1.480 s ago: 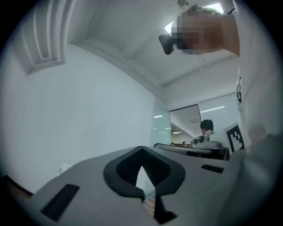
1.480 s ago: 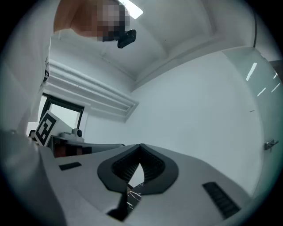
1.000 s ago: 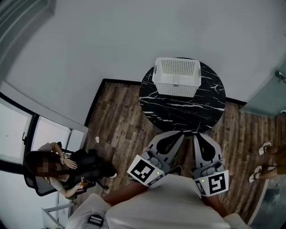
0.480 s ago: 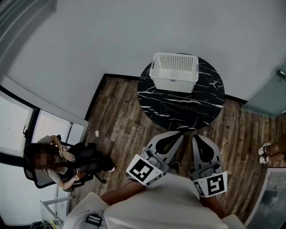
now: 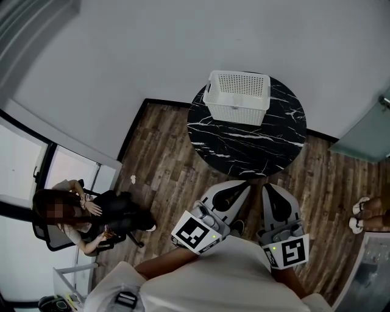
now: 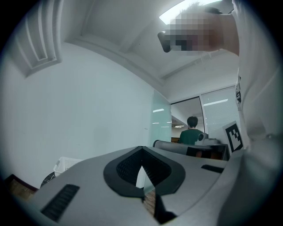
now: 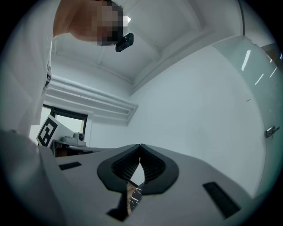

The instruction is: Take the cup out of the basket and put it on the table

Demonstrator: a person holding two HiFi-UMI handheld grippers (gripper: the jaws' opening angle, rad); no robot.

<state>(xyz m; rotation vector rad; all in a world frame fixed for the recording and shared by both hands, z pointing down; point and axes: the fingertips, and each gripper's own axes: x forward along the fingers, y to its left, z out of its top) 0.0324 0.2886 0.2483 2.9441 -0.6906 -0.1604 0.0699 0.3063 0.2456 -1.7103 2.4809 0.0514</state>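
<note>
Cup hidden by basket point(image 5: 239, 113) walls; left gripper point(image 5: 245, 182), right gripper point(image 5: 266, 185) closed.

Perforated plastic basket point(image 5: 235, 114), glossy marble table point(image 5: 244, 149) (white-veined)

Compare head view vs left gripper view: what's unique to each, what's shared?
Head view only: the table's whole marbled top and a seated person at lower left. Left gripper view only: a ceiling light, a person in green seen from behind, and the left gripper's jaws tip to tip with nothing between them. Both: the white basket, well ahead of that gripper.
</note>
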